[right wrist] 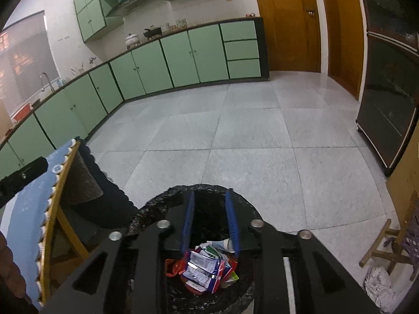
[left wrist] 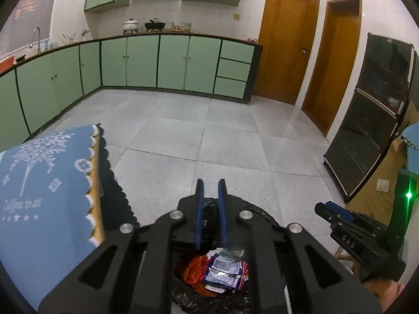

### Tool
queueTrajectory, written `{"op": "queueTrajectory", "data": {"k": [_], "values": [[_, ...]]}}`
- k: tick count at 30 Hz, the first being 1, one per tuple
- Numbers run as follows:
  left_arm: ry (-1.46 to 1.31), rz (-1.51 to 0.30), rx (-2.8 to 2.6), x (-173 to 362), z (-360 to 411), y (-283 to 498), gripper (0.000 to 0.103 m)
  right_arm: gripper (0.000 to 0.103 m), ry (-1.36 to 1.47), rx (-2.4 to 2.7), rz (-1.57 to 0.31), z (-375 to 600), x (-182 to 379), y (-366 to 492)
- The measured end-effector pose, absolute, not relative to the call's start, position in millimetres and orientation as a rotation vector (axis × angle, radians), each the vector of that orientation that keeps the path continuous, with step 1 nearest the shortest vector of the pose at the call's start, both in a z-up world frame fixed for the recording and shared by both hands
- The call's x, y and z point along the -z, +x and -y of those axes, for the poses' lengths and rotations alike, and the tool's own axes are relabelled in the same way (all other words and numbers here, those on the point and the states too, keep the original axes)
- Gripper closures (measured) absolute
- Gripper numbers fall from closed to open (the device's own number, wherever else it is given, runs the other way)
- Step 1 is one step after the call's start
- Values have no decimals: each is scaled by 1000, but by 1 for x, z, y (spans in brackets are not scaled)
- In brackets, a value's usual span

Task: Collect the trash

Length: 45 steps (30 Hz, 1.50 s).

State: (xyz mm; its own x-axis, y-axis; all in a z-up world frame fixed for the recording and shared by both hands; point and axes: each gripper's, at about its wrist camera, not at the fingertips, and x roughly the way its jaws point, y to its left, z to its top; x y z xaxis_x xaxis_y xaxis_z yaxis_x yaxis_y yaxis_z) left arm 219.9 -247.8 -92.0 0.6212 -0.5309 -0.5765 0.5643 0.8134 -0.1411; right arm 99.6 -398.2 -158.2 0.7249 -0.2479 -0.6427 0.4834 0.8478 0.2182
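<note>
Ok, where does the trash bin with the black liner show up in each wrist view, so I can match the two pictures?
Left wrist view: the trash bin sits at bottom centre, mostly hidden behind the left hand-held gripper; wrappers lie inside it.
Right wrist view: the bin is at bottom centre, rim clearer, below the right hand-held gripper.
Shared landmark: the blue tablecloth, left of the bin in both.

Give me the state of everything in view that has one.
Left gripper: open, empty.
Right gripper: open, empty, over the bin.
Bin: black liner fitted, no lid.
Wrappers: lying in the bin.
Cabinet doors: shut.
Near door: shut.
</note>
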Motion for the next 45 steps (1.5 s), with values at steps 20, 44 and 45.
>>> {"op": "queueTrajectory", "data": {"k": [20, 44, 45], "values": [[53, -562, 356, 33, 93, 128, 30, 6, 238, 218, -529, 258, 57, 47], [6, -527, 297, 20, 33, 67, 25, 6, 206, 120, -489, 190, 40, 3], [1, -523, 298, 21, 33, 65, 25, 6, 203, 122, -487, 188, 41, 2]]}}
